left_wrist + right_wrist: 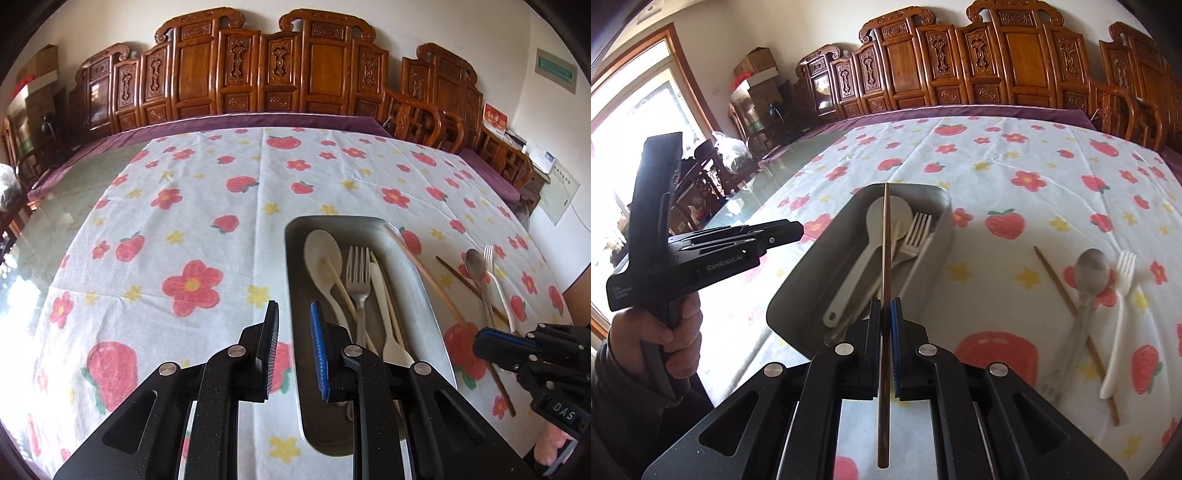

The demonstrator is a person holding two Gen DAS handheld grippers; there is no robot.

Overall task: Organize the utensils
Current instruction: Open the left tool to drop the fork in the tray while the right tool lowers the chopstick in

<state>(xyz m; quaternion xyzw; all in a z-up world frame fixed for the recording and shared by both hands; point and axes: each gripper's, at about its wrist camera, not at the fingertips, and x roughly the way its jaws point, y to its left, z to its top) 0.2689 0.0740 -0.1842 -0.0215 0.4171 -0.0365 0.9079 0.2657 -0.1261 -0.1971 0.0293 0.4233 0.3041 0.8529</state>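
My right gripper [885, 306] is shut on a brown chopstick [885, 240] whose far end reaches over the metal tray [798, 280]. In the left wrist view that chopstick [424, 273] slants along the tray's right rim [417, 258], with the right gripper [484, 343] at its near part. The tray holds a white spoon [321, 251], a metal fork [358, 269], a white plastic utensil [384, 295] and pale chopsticks [340, 280]. My left gripper [293, 325] hangs open over the tray's near left rim, nothing between its fingers.
On the flowered cloth [1015, 177] right of the tray lie a metal spoon [1091, 267], a white fork [1123, 295] and a second brown chopstick [1060, 288], overlapping. A hand [665, 332] holds the left gripper [798, 230]. Carved wooden seats [258, 74] line the far edge.
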